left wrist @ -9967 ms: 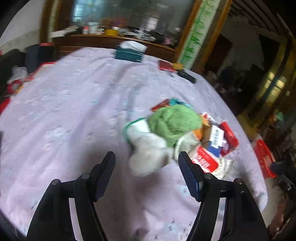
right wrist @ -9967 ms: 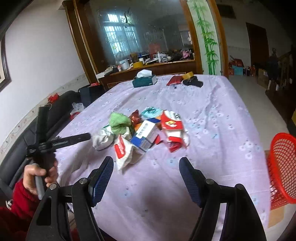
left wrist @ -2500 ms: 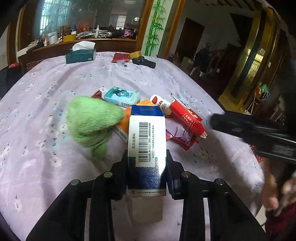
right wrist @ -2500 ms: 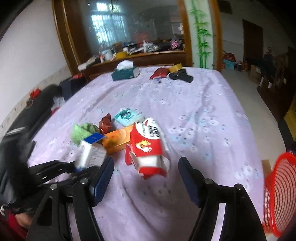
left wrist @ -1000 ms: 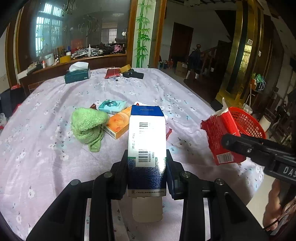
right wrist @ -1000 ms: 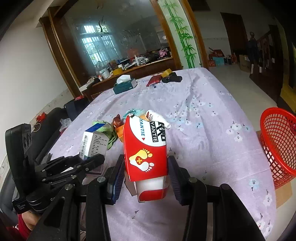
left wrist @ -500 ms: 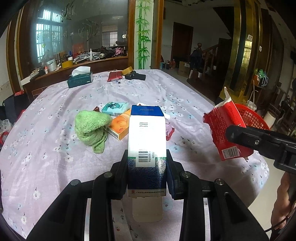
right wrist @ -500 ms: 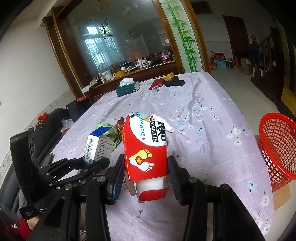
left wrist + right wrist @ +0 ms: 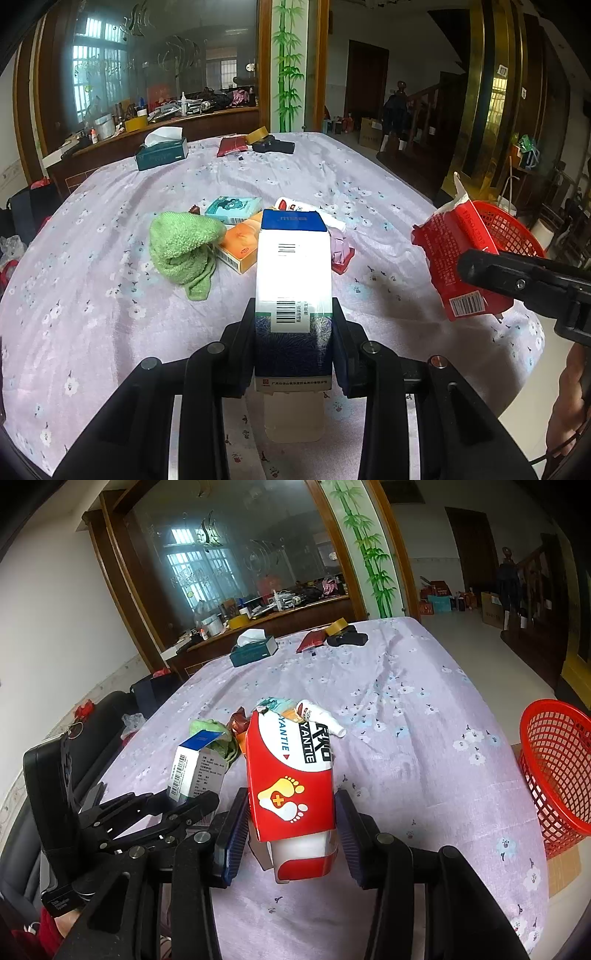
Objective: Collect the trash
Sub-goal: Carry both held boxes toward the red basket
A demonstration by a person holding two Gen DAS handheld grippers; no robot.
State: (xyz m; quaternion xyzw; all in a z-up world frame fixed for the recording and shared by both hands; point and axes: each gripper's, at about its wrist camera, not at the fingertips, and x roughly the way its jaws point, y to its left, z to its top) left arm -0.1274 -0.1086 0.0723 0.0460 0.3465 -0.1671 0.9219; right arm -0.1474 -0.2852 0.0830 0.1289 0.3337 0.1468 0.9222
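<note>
Both grippers loaded for one trip to the red plastic mesh basket (image 9: 557, 771) beside the table: left gripper (image 9: 293, 343) clamps the blue-and-white cardboard carton (image 9: 291, 295), right gripper (image 9: 291, 830) clamps the red-and-white foot-print packet (image 9: 291, 779), both well short of it

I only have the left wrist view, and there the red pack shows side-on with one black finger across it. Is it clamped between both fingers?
Observer: Yes. In the right wrist view both pads press the sides of the red pack, which stands upright in the right gripper.
Operator: I see only part of the red basket behind that pack. Where does it stand?
Observer: The red basket stands on the floor just past the edge of the table, to the right of that gripper, with its open top up.
Operator: Does my box show from there?
Observer: Yes. The blue-and-white box sticks up from the left gripper, to the left of the red pack.
</note>
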